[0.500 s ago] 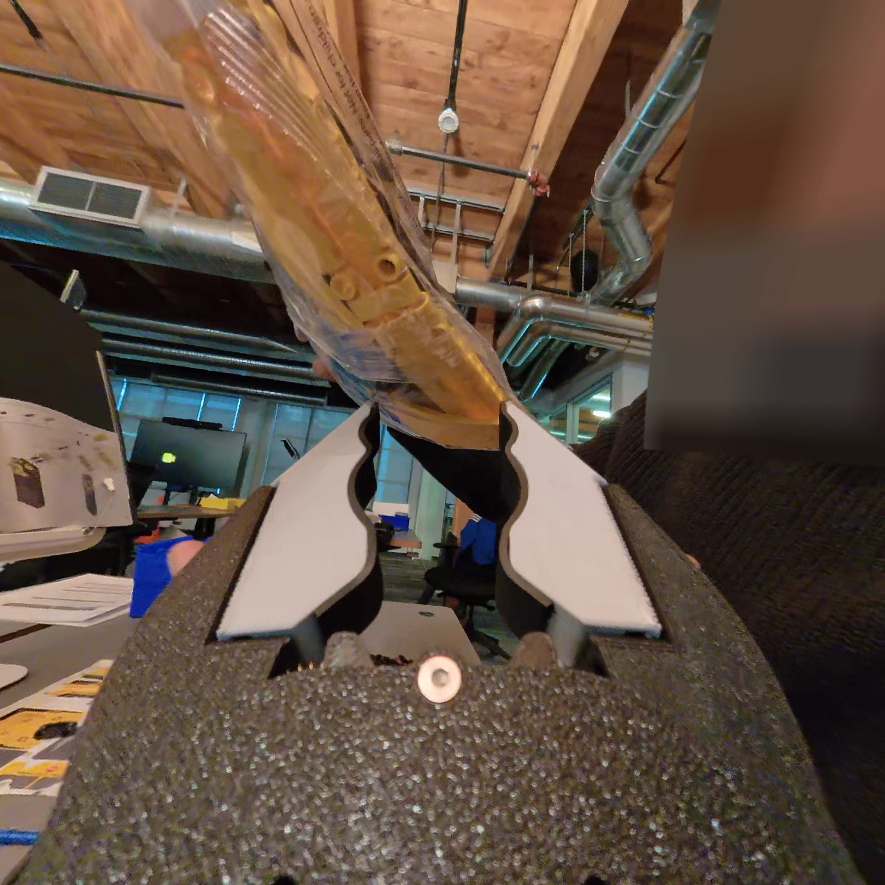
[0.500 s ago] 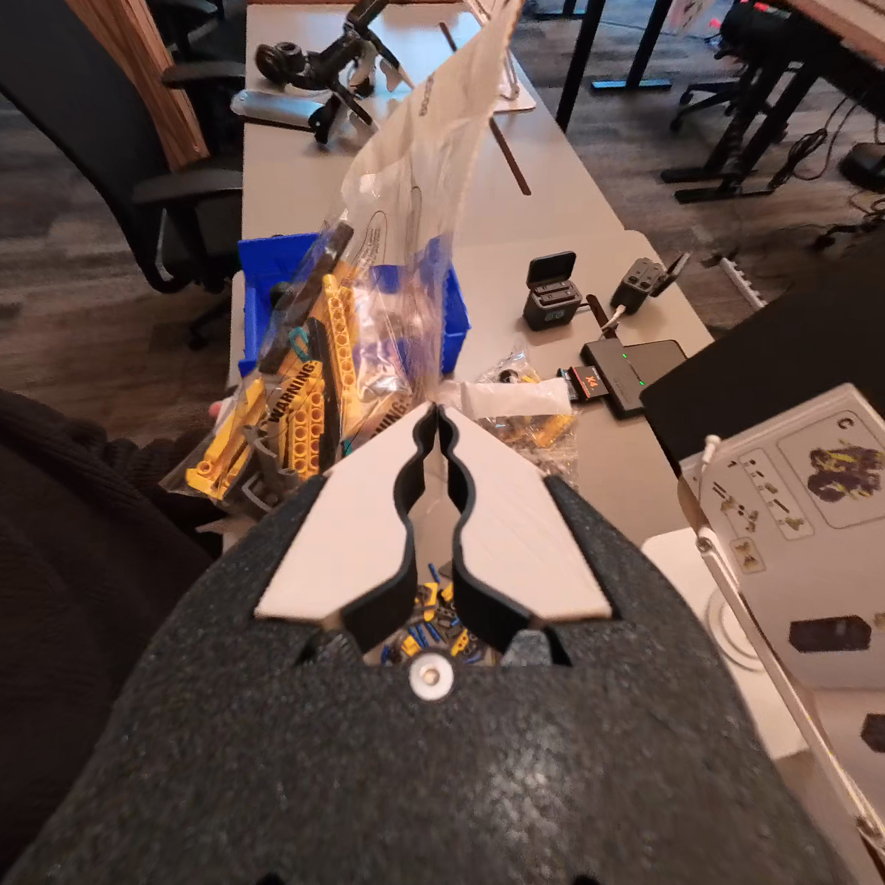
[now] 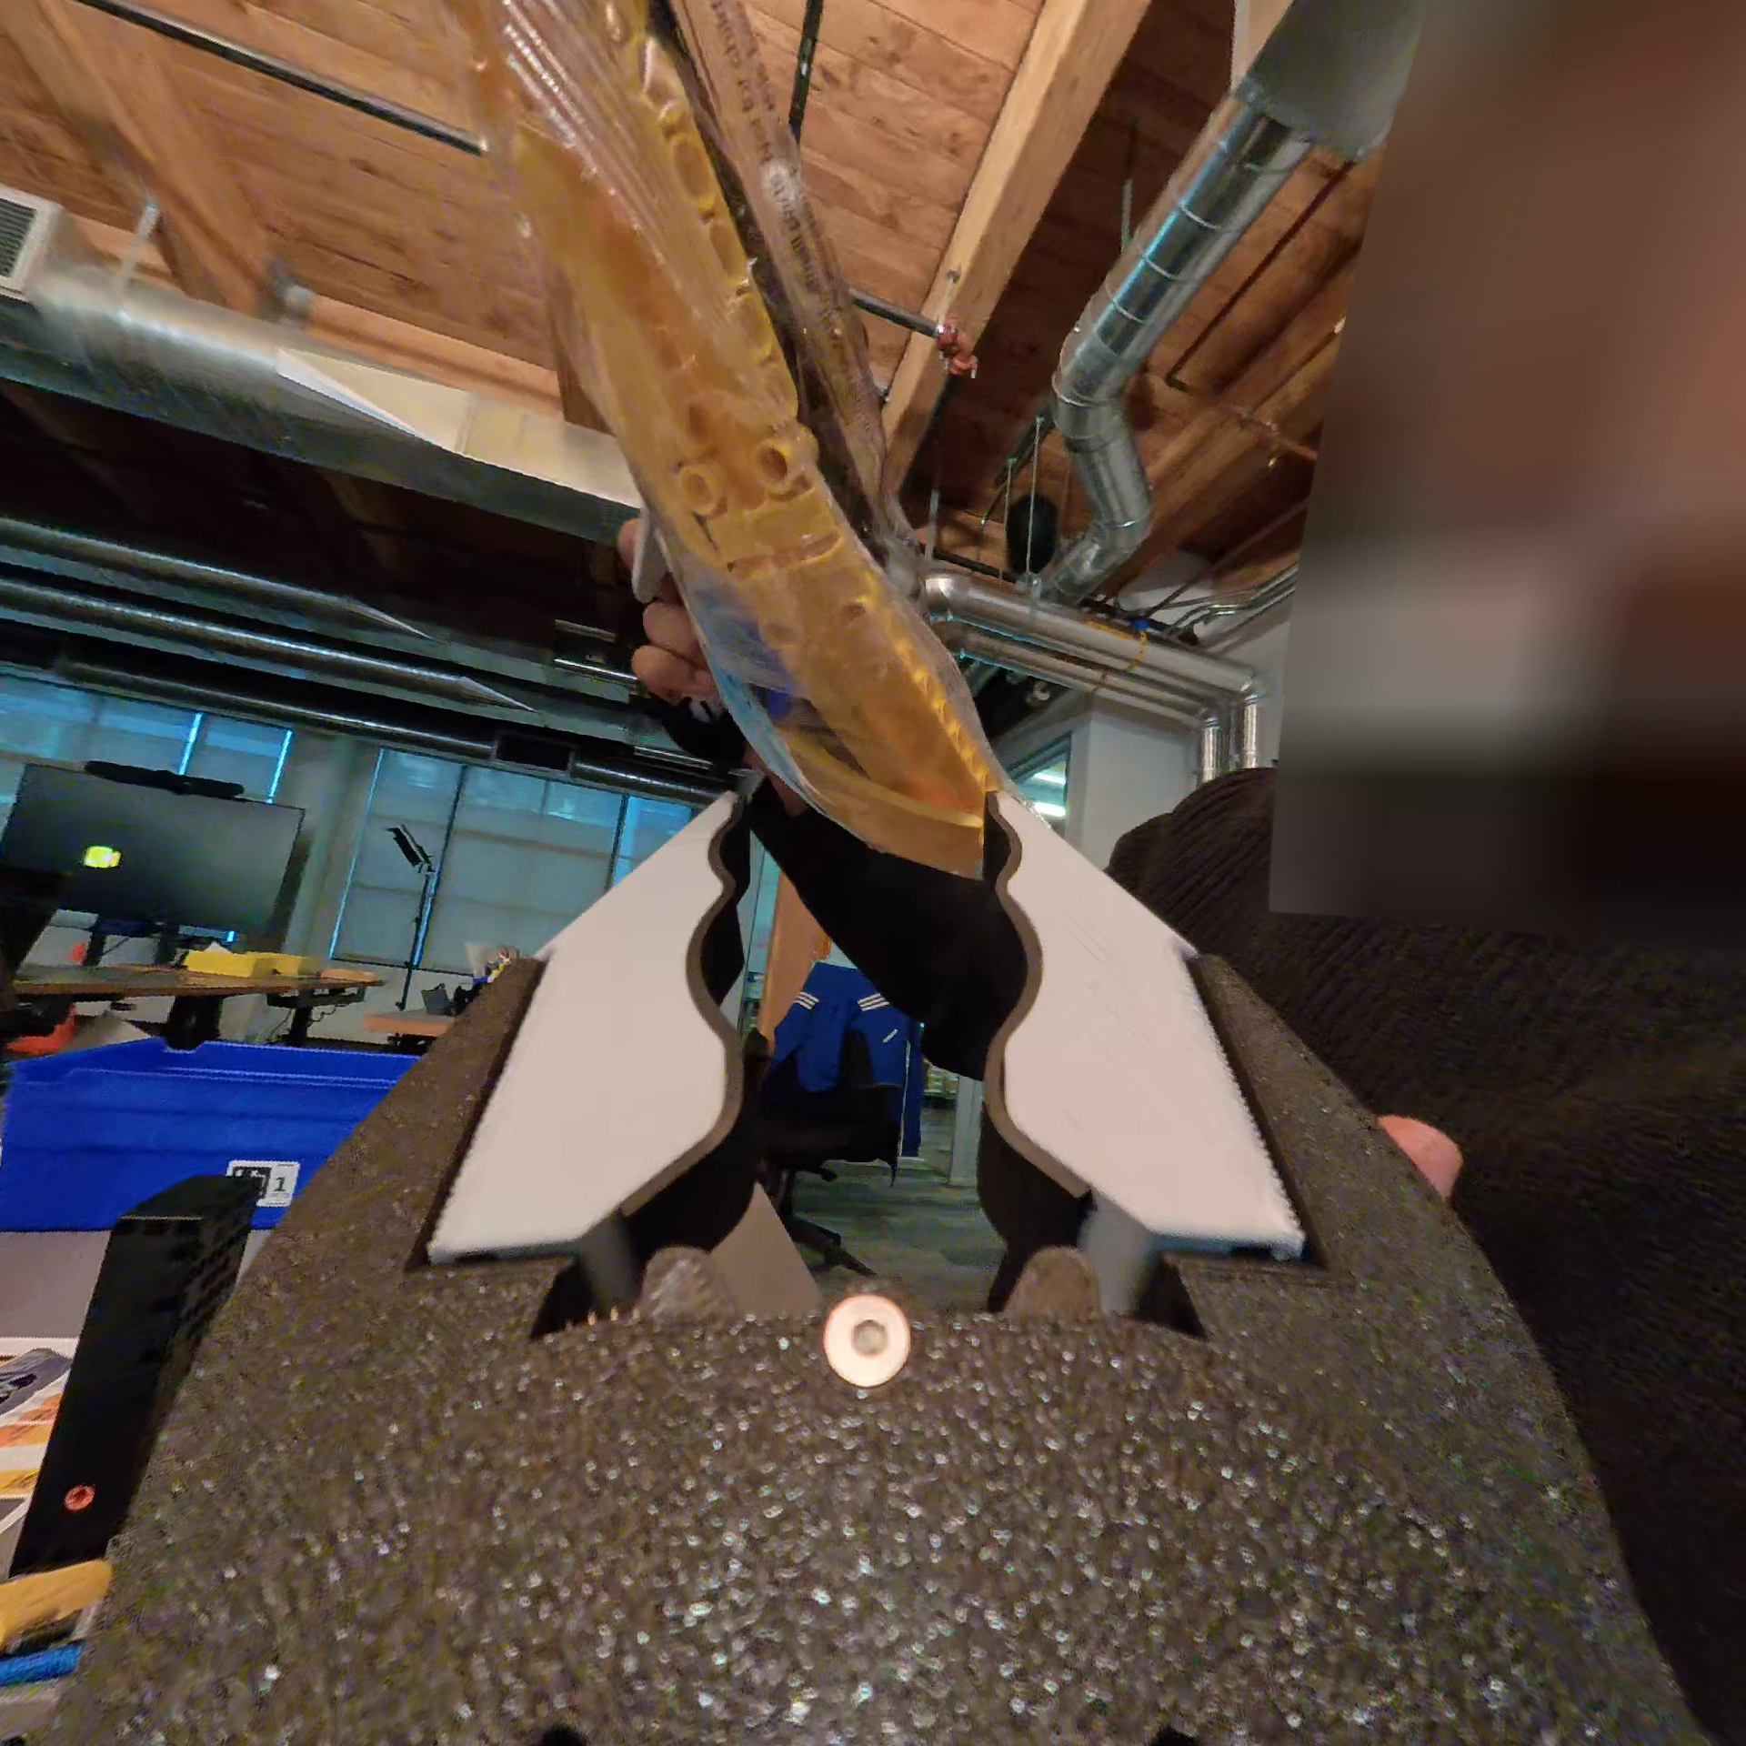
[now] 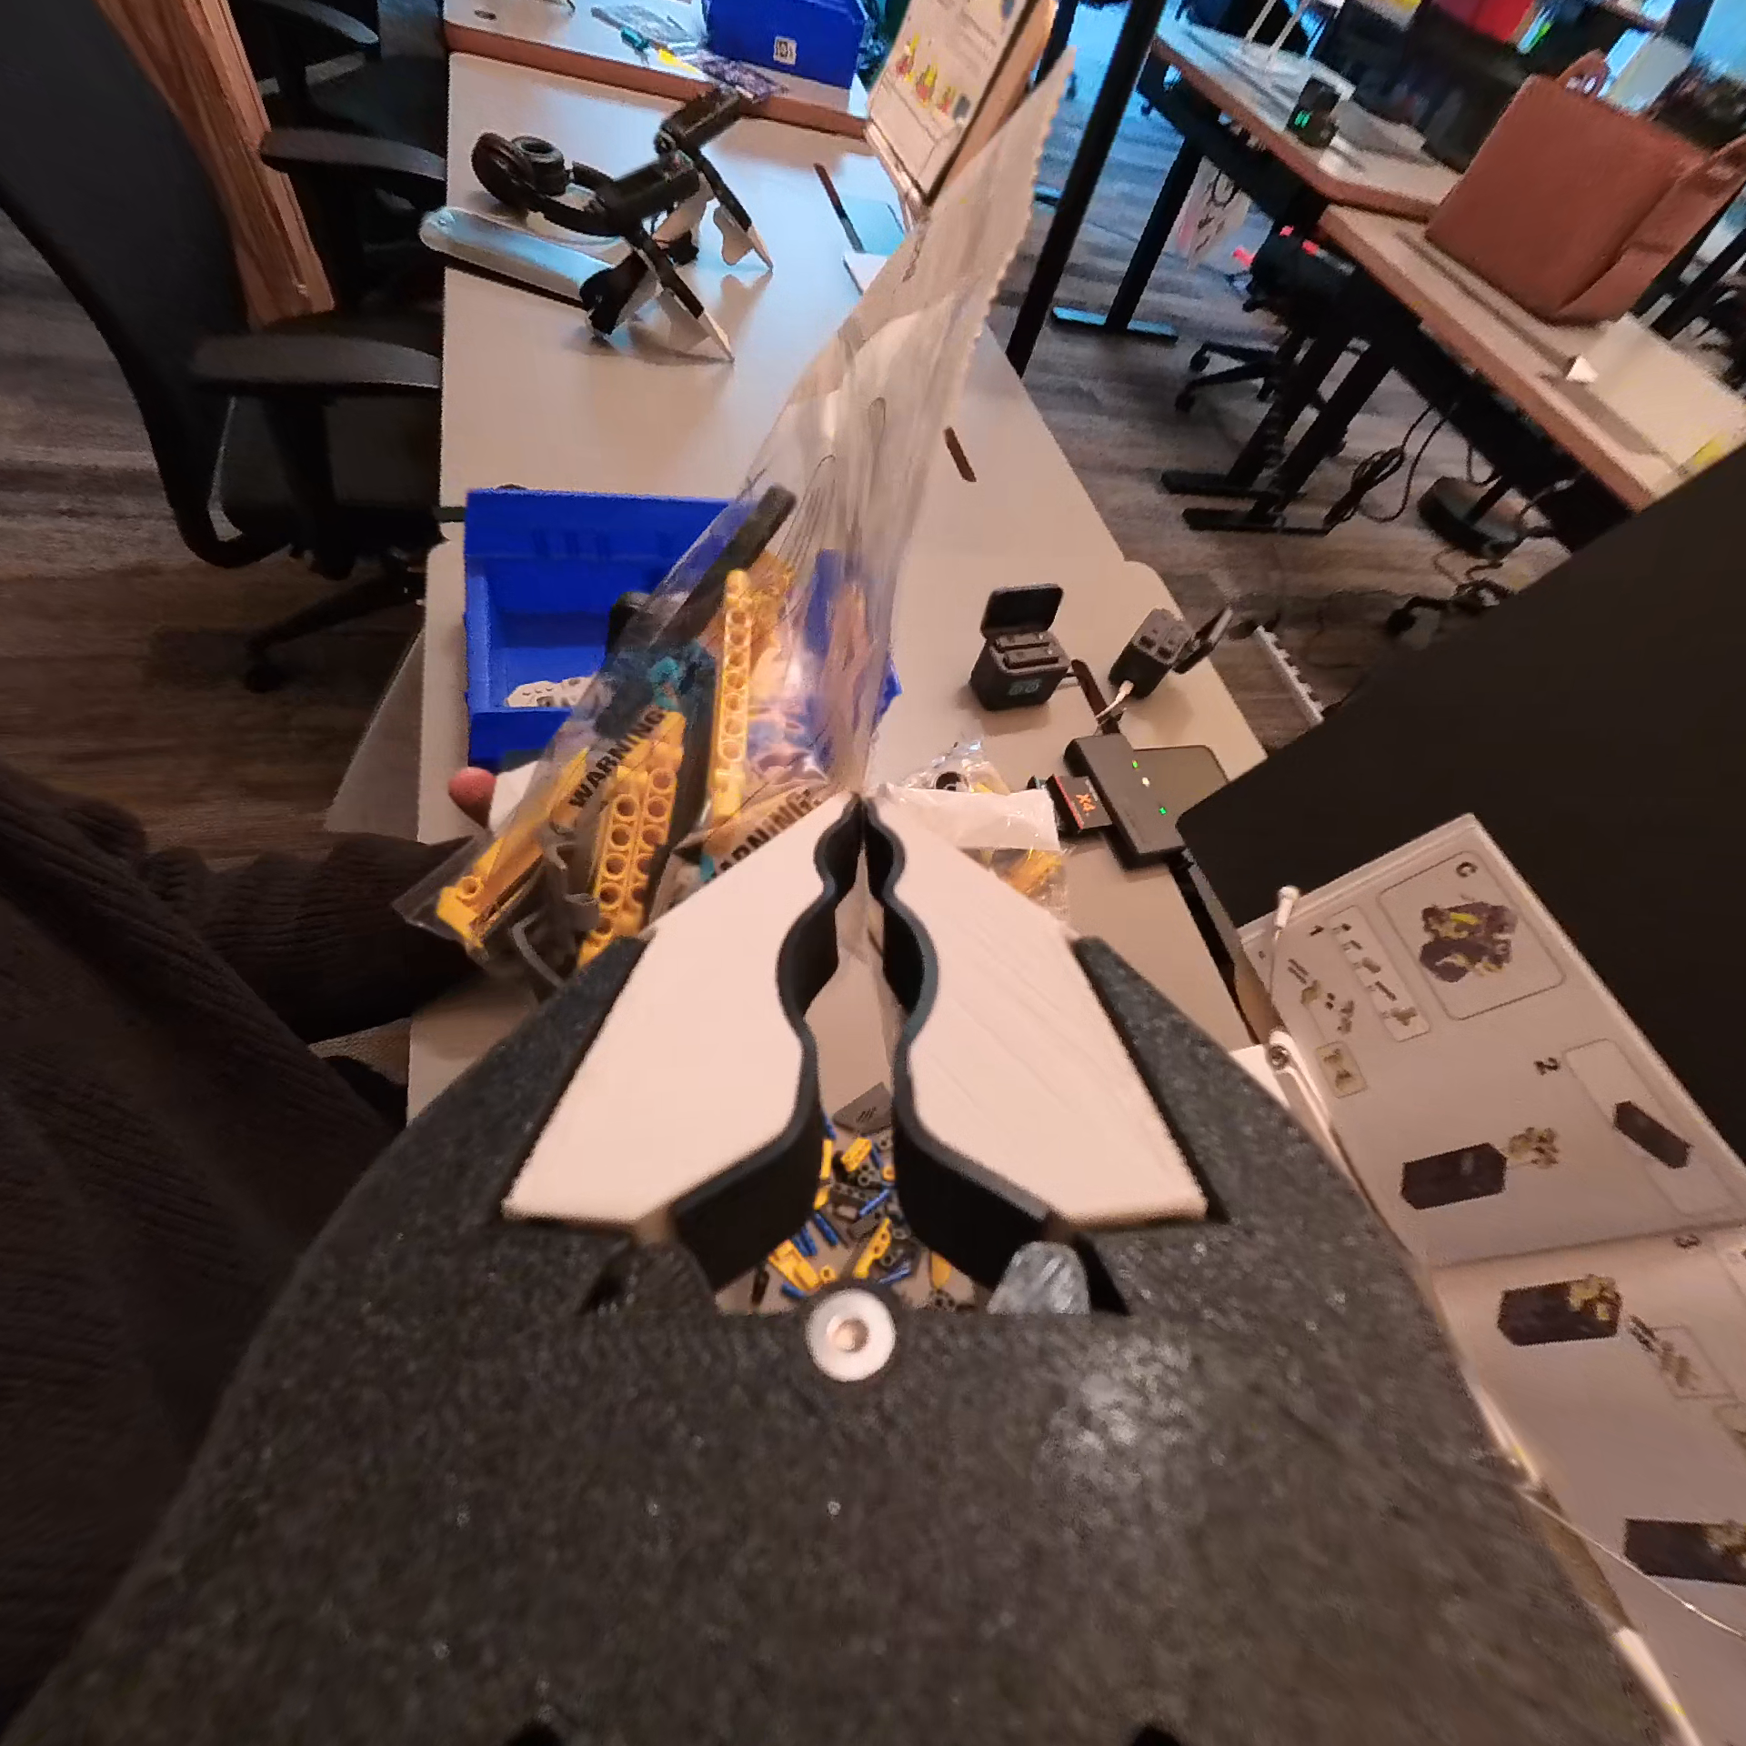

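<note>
One clear bag [image 4: 756,680] of yellow beams between both grippers' jaws.

I see a blue bin [image 4: 539,614] on the grey bench [image 4: 567,416], with a black case [image 4: 1018,652] and a flat black box [image 4: 1148,784] near it. An open booklet [image 4: 1474,1058] lies on the right. A black chair [image 4: 189,359] stands beside the bench. Up high are wooden beams [image 3: 1001,189] and a shiny pipe [image 3: 1105,453].

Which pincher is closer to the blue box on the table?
Probably the left. The blue bin sits low beside the open left gripper, which points up at the bag of yellow bricks. The right gripper pinches that bag, with the bin behind it.
</note>
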`<move>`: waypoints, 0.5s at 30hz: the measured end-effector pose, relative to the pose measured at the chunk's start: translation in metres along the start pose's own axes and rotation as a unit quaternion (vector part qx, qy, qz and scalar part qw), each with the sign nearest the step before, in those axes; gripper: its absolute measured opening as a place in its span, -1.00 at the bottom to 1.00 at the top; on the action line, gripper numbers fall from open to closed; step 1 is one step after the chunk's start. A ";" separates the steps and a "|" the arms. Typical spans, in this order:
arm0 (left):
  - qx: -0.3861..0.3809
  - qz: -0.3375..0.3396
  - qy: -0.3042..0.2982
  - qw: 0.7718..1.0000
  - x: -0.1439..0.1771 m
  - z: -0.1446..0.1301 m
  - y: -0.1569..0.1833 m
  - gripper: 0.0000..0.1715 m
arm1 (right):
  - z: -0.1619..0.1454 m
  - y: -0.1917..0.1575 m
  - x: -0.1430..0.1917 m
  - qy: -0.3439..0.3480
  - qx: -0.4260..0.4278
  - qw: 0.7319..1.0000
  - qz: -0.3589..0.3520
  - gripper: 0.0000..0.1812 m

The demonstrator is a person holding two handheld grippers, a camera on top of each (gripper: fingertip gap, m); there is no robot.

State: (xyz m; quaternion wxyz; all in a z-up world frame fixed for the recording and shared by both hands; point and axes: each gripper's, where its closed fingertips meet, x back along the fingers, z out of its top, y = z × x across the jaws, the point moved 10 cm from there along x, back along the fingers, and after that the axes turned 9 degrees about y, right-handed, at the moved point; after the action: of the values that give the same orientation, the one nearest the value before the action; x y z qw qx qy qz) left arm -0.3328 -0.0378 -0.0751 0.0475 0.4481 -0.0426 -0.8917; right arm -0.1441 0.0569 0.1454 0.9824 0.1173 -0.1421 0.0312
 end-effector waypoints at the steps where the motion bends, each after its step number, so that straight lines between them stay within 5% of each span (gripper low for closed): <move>1: 0.000 0.001 0.003 1.000 0.000 0.001 0.000 -0.44 | 0.003 -0.003 0.002 0.004 0.005 1.000 -0.002 -1.00; 15: -0.023 0.003 0.030 0.999 0.006 0.005 0.001 -0.44 | 0.014 -0.015 0.002 0.019 0.029 0.999 -0.003 -1.00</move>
State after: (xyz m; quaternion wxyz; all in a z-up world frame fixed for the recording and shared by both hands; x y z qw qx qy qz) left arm -0.3406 -0.0390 -0.0766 0.0618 0.4731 -0.0223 -0.8786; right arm -0.1451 0.0388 0.1557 0.9812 0.1453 -0.1222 0.0346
